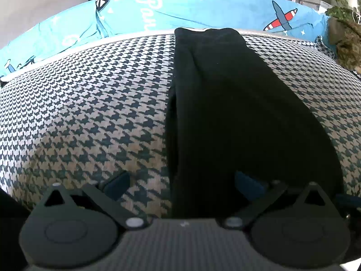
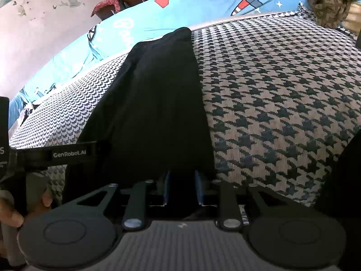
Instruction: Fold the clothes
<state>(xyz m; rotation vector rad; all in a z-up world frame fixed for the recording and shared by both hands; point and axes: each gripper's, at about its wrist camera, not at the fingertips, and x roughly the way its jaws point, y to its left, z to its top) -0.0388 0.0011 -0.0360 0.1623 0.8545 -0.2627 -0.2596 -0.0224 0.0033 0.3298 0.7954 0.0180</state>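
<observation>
One black garment (image 1: 237, 103) is lying on the houndstooth cover (image 1: 90, 113), its long axis running straight away from both cameras toward the blue patterned sheet (image 1: 180, 9) at the far edge. Two grippers are working at its near end. The left gripper (image 1: 181, 186) is standing wide open, one blue pad (image 1: 117, 184) resting over the cover and the other over the dark cloth. The right gripper (image 2: 181, 188) is nearly closed, its two blue pads pinching the garment's near edge. A hand (image 2: 13, 205) is showing at the left of the right wrist view.
</observation>
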